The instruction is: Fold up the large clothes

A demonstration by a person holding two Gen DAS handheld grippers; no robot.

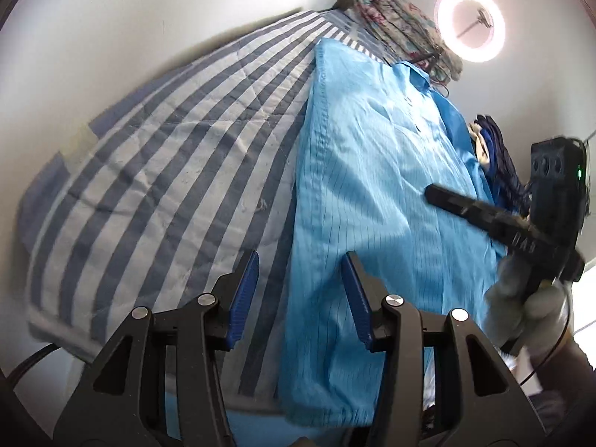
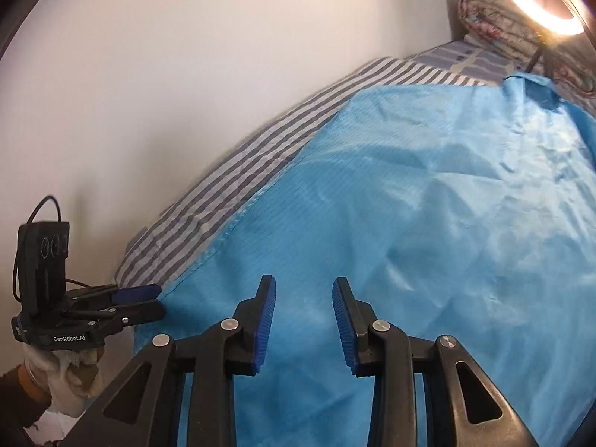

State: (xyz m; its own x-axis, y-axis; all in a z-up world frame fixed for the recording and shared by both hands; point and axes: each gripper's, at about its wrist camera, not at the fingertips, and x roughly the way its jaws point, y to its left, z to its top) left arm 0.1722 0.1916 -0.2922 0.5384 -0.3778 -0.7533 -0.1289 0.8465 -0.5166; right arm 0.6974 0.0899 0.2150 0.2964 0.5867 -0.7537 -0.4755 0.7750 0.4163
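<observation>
Blue garment (image 1: 372, 171) spread flat on bed (image 1: 156, 171); left tool (image 1: 300, 298) and right tool (image 2: 303, 316) both apart, empty. Next, probably: pinch the long edge at matching spots, lift together, fold across evenly.

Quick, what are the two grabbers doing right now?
Left gripper: open, holding nothing, over the light blue pinstriped garment.
Right gripper: open, holding nothing.

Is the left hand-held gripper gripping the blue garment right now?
Apart. The left wrist view shows the left hand-held gripper open, nothing between its pads, blue garment beneath.

bed: striped cover (image 1: 156, 156); on it: light blue garment (image 1: 372, 171); floral bundle (image 1: 402, 22); dark clothes (image 1: 499, 156)
</observation>
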